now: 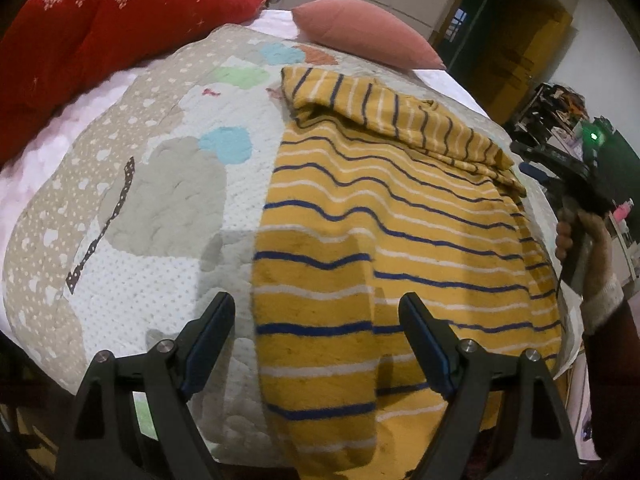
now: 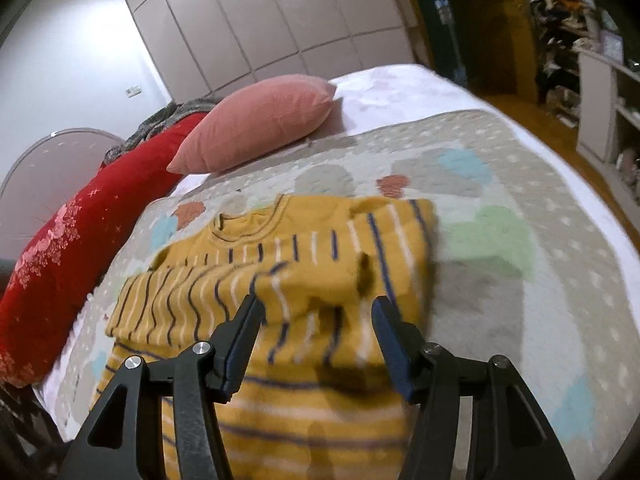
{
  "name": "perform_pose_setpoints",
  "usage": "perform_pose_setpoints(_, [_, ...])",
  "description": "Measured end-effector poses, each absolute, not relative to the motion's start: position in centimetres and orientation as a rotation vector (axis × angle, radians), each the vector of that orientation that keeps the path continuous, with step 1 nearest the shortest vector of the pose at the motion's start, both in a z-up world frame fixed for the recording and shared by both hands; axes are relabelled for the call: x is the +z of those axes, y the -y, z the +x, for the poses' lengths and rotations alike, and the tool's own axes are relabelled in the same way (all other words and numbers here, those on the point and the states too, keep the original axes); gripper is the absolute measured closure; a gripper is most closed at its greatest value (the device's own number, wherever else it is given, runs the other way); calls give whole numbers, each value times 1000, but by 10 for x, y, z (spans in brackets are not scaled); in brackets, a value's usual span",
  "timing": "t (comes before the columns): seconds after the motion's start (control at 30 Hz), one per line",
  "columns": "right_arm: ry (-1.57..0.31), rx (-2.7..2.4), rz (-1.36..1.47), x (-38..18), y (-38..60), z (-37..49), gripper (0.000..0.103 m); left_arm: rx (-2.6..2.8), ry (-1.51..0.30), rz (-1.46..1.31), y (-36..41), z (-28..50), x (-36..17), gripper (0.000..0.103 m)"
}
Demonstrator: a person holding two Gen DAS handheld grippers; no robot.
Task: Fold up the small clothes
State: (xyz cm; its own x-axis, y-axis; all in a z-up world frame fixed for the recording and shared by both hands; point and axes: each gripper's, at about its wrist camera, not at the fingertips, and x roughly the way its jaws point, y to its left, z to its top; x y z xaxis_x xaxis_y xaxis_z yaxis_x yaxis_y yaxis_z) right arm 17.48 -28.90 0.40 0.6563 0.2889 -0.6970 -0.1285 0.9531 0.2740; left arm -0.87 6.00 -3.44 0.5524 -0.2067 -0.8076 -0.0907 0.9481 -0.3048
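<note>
Yellow striped sweater (image 1: 360, 248) lies partly folded on the patterned quilt (image 1: 160, 208) over the bed, both tools, left (image 1: 316, 332) and right (image 2: 316, 320), spread apart above it, pink pillow (image 2: 256, 120) and red blanket (image 1: 100, 36) beyond.

Sweater (image 2: 320, 280) blurred nr right tongs (image 2: 318, 312).

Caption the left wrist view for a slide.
Open left gripper poised over a partly folded yellow striped sweater on a patterned quilt, right gripper alongside.
</note>
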Motion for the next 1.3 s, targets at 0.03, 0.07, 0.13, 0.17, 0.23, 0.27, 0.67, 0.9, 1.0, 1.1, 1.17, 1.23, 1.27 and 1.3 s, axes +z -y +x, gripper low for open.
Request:
perform_pose_setpoints(0.03, [-836,215,160,0,284,185,40,-66,-993,-334,-61,-7,-36,20])
perform_pose_setpoints(0.07, [-836,183,129,-3,282,190,40,-65,-995,-339,-63,-6,-38,20])
perform_pose_setpoints(0.13, [-851,152,134,-14,285,204,40,-65,-994,-340,-63,-6,-39,20])
perform_pose_setpoints(0.17, [-875,172,160,-19,287,207,45,-65,-994,-337,-63,-5,-40,20])
perform_pose_setpoints(0.23, [-953,244,238,-29,289,215,82,-68,-995,-329,-62,-5,-40,20])
perform_pose_setpoints(0.27, [-979,290,303,-28,291,214,91,-70,-995,-331,-63,-5,-39,20])
perform_pose_setpoints(0.67, [-885,95,386,39,332,186,49,-93,-964,-355,-60,-19,-25,20])
perform_pose_setpoints(0.9, [-909,95,465,20,365,117,49,-11,-918,-344,-87,-34,-10,20])
perform_pose_setpoints(1.0, [-944,101,369,17,360,78,49,5,-894,-346,-94,-38,-8,20])
perform_pose_setpoints(1.1, [-975,131,326,10,357,34,47,-15,-914,-343,-96,-36,-16,20])
perform_pose_setpoints(1.17, [-993,157,328,0,355,9,47,-54,-941,-362,-96,-32,-25,20])
perform_pose_setpoints(1.23, [-1005,192,358,-12,354,-14,47,-102,-959,-370,-94,-27,-31,20])
perform_pose_setpoints(1.27, [-1011,209,383,-18,352,-17,47,-140,-965,-381,-91,-22,-35,20])
perform_pose_setpoints(1.3, [-1021,233,425,-26,351,-22,47,-167,-974,-395,-89,-19,-39,20])
